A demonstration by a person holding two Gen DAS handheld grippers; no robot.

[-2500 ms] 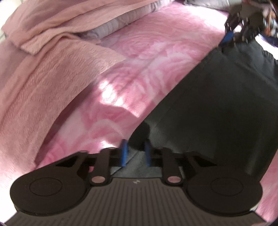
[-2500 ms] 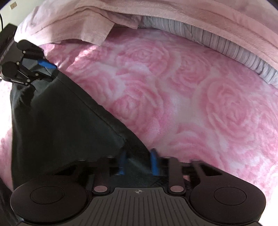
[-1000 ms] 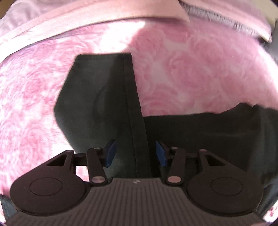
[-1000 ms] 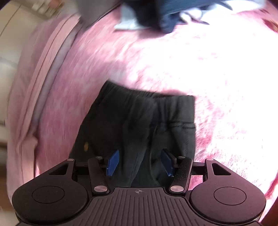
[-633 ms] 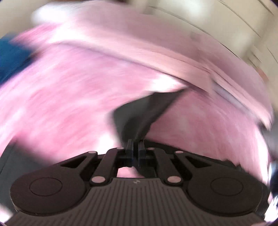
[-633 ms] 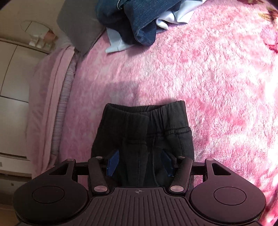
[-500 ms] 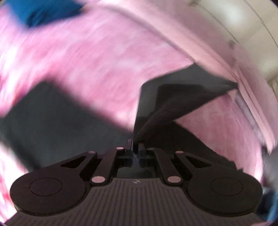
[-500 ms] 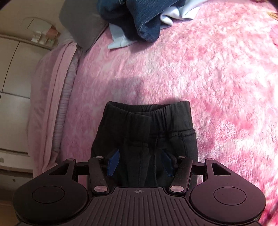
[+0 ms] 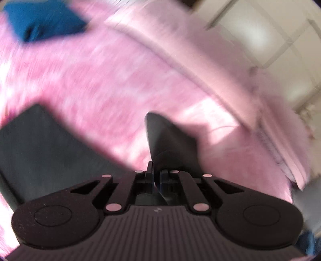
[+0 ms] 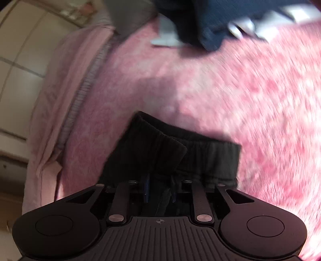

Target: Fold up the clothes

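Black trousers [image 10: 160,152] lie on the pink rose-patterned blanket [image 10: 250,100], their elastic waistband toward the top of the right wrist view. My right gripper [image 10: 159,188] is shut on a bunched fold of them just below the waistband. In the left wrist view my left gripper [image 9: 157,176] is shut on a lifted end of the black trousers [image 9: 170,144], which rises as a dark peak over the blanket [image 9: 100,84]. Another flat part of the trousers [image 9: 40,144] lies at the left. Both views are motion-blurred.
A pile of dark blue jeans and white cloth [image 10: 220,24] sits at the top of the right wrist view beside a grey pillow [image 10: 130,18]. A blue garment [image 9: 44,22] lies at the upper left. Pale pink bedding [image 9: 200,50] edges the bed, with cupboard doors [image 9: 270,40] beyond.
My right gripper has gone from open over the trousers to shut on them. The left gripper, shut on the trouser end, keeps swinging it across the bed; the view has shifted.
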